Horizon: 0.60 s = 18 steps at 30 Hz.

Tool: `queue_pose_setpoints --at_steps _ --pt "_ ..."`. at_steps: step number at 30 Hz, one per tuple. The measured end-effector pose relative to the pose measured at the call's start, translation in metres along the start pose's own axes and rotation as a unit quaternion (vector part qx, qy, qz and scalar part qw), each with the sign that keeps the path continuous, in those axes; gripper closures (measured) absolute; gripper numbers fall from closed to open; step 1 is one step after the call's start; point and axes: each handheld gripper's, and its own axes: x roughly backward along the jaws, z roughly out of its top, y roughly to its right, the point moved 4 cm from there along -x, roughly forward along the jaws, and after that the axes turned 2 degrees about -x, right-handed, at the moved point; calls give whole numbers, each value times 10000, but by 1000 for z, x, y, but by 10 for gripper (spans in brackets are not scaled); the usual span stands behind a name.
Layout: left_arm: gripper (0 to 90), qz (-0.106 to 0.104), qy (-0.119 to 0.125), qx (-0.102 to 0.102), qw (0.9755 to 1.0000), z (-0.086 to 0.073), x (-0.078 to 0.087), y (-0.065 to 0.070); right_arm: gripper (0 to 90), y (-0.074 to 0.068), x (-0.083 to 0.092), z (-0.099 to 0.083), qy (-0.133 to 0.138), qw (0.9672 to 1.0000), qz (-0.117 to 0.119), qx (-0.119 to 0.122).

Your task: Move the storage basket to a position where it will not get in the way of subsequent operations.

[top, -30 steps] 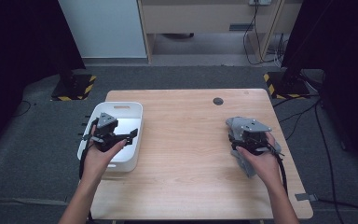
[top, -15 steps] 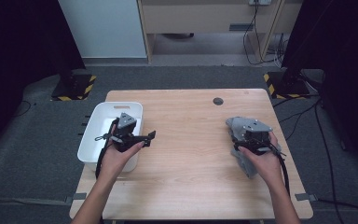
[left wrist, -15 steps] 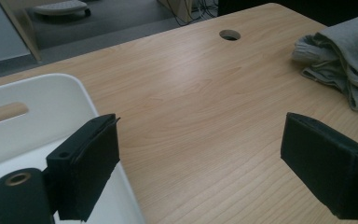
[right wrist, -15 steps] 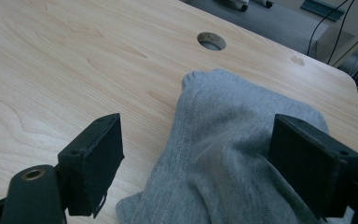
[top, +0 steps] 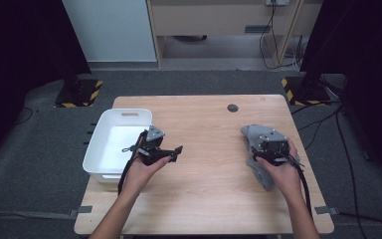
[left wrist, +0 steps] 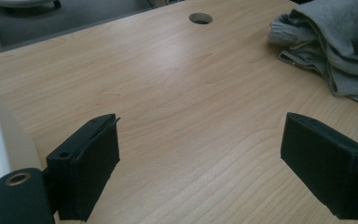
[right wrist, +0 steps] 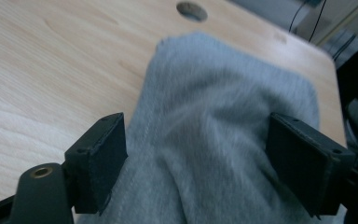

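On my left I see the white bin (top: 110,144) at the table's (top: 209,194) left edge, and just beside it my left gripper (top: 171,152) hangs over bare wood with its jaws spread and empty. To the right, the grey cloth (top: 256,137) lies crumpled near the right edge, and my right gripper (right wrist: 200,163) straddles it; its jaws have just been closing in, though the pads stand off the fabric.

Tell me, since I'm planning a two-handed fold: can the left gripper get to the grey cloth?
Probably yes: the left gripper is open, and bare table lies between it and the cloth.
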Motion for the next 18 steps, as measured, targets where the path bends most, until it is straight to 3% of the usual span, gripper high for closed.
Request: queue_pose_setpoints --at_steps 4,6,10,13,18 --pt "102 -58 -19 -85 9999 -3 -4 7 294 2 -8 -11 -281 9996 65 -44" --pt "102 -52 -61 -111 9999 -5 -7 10 375 3 -12 -18 -410 9985 296 -228" --pt "102 -85 -88 -120 9999 -8 -11 16 461 2 -14 -22 -422 9979 397 -272" --pt "102 -113 -110 -141 9998 -10 -14 20 479 -4 -17 -21 -434 9982 372 -188" --pt "102 -157 -152 -200 9996 -13 -19 27 489 -16 -18 -16 -355 9979 524 -115"
